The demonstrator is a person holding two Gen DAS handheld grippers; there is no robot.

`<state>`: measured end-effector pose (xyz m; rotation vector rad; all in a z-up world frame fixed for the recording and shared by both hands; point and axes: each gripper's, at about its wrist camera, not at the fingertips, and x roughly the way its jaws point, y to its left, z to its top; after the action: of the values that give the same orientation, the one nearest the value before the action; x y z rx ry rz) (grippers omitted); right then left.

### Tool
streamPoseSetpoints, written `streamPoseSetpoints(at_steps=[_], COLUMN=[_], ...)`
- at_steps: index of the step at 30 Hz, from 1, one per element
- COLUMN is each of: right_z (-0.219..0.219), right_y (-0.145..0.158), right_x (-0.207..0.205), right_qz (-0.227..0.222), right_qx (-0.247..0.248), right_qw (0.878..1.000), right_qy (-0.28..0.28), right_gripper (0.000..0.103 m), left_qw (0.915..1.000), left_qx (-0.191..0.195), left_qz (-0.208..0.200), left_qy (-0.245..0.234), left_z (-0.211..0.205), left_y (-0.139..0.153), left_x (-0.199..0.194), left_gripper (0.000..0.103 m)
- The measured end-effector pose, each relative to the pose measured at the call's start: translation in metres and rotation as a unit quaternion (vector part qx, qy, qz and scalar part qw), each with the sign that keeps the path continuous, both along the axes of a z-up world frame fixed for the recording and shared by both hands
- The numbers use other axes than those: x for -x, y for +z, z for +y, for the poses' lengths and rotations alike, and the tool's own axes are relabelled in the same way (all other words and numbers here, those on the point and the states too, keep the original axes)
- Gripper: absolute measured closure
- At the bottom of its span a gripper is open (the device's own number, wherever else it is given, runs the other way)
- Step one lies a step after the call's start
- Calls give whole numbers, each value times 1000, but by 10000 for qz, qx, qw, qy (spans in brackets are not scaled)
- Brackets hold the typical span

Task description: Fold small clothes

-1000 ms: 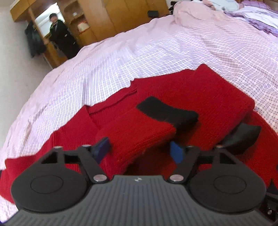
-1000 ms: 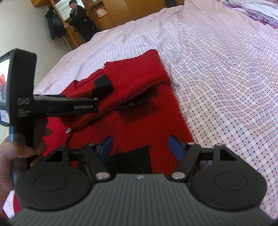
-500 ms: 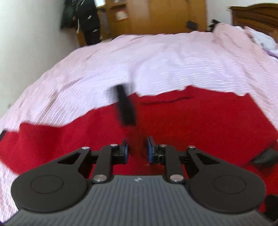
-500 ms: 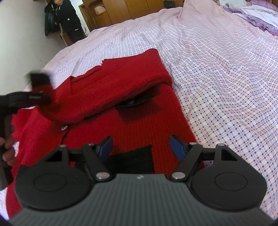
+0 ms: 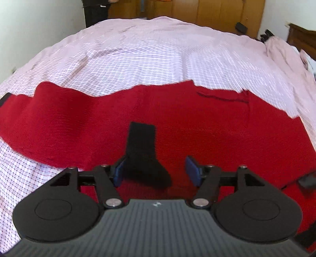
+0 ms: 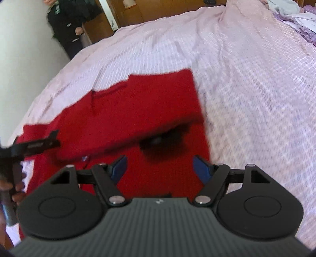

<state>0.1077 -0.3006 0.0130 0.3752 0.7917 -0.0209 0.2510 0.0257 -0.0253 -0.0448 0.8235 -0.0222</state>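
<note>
A red knit sweater (image 5: 197, 128) lies spread on the checked bedspread (image 5: 158, 59). One of its black cuffs (image 5: 141, 142) rests on the red knit between the jaws of my left gripper (image 5: 156, 172). Those jaws are opening; the cuff sits close to the left pad (image 5: 119, 174) and is not pinched. In the right wrist view the sweater (image 6: 148, 106) has a sleeve folded across it, with the other black cuff (image 6: 162, 142) in shadow under the fold. My right gripper (image 6: 161, 167) hovers open over the red fabric just in front of that cuff. At the left edge is the left gripper (image 6: 39, 144).
A person in dark clothes (image 6: 67, 25) stands by the wooden wardrobe (image 5: 217, 11) beyond the bed's far end. A hand (image 6: 17, 189) holds the left gripper's handle. Other bedding and clothes (image 6: 296, 15) are piled at the far right. The bedspread (image 6: 256, 98) stretches right of the sweater.
My left gripper closed on the black cuff, swung it left across the sweater while rolling, and has now opened off it. My right gripper rose a little and stayed open.
</note>
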Motion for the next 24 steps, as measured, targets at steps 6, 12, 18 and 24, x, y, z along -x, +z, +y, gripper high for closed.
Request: streamPoseSetpoints(at_steps=[6, 12, 18, 24], right_z=[-29, -45, -46, -46], right_y=[-7, -23, -41, -46], right_x=[-44, -80, -102, -111], right_qz=[-110, -197, -173, -281], right_qx=[366, 617, 521, 387], right_qw=[9989, 9973, 9982, 9987], right_qy=[-271, -342, -234, -177], right_gripper=[28, 28, 28, 27], left_qw=[9998, 9993, 9994, 9990], left_qx=[-178, -315, -206, -181], left_qz=[108, 105, 208, 189], left_qy=[-25, -177, -206, -350], left_z=[4, -3, 1, 2], left_y=[-6, -14, -25, -28], left_x=[-29, -42, -49, -49], left_gripper=[33, 20, 12, 10])
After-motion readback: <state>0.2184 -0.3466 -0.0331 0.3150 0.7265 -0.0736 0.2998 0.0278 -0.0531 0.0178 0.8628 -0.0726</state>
